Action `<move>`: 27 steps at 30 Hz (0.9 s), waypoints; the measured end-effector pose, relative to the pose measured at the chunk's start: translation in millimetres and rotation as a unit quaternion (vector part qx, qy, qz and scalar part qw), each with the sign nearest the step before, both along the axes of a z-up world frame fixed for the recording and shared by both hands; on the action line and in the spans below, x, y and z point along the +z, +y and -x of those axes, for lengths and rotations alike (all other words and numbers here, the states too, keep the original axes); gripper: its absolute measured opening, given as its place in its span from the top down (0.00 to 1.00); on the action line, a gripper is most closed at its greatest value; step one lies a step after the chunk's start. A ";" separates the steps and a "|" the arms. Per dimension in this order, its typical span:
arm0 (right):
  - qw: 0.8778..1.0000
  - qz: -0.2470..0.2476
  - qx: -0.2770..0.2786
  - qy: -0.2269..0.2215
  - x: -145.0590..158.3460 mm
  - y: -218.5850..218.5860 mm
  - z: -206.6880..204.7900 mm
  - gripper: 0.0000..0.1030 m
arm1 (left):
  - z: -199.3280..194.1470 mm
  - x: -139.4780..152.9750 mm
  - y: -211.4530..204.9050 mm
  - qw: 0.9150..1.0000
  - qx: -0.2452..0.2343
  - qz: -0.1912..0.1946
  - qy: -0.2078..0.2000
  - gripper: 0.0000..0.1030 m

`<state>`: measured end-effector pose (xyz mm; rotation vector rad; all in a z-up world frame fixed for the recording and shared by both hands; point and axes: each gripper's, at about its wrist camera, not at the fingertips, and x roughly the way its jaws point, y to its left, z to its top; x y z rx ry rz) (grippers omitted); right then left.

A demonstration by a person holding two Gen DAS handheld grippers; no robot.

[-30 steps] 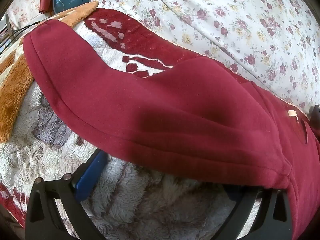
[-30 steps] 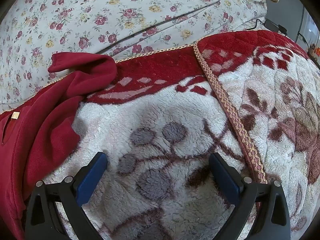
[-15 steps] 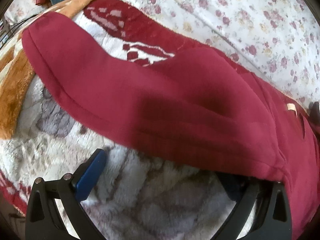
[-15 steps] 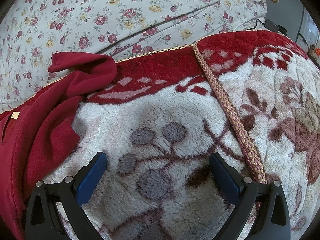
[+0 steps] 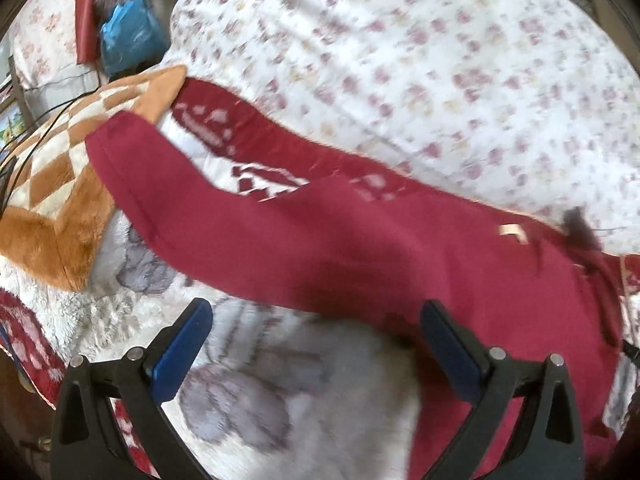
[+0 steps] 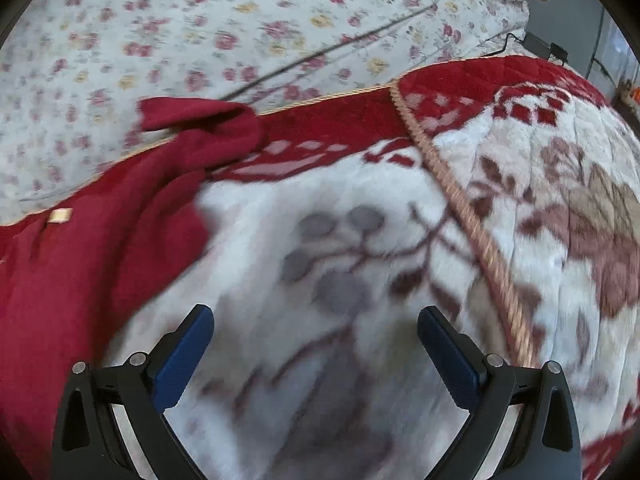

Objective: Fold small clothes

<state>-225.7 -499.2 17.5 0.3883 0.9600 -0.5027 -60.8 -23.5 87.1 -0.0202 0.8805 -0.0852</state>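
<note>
Two black grippers with blue pads, left (image 5: 316, 344) and right (image 6: 314, 342), jaws spread, holding nothing; hovering over fluffy white floral blanket (image 6: 340, 240). Dark red fleece garment (image 5: 360, 248) spread flat, probably for folding; sleeve (image 6: 200, 120) bunched beyond right

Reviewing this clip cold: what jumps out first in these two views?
The dark red garment dominates, stretched across the plush floral blanket in the left wrist view, one sleeve bunched at upper left in the right wrist view. Behind it lies a flowered quilt. Both the left gripper and right gripper are open and hold nothing.
</note>
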 end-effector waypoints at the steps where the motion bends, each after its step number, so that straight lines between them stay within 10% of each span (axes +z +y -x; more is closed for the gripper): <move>1: 1.000 -0.008 0.011 -0.007 4.3 9.8 3.4 0.00 | 5.2 4.4 -7.3 1.000 -0.010 0.006 -0.001 0.00; 16: 0.984 -0.004 0.167 -0.057 72.5 163.2 -16.6 0.00 | 43.4 5.1 -90.0 0.995 -0.096 -0.021 -0.004 0.00; 27: 0.983 -0.016 0.162 -0.084 77.1 195.6 -28.6 0.00 | 47.2 15.1 -91.2 0.994 -0.097 -0.019 -0.038 0.00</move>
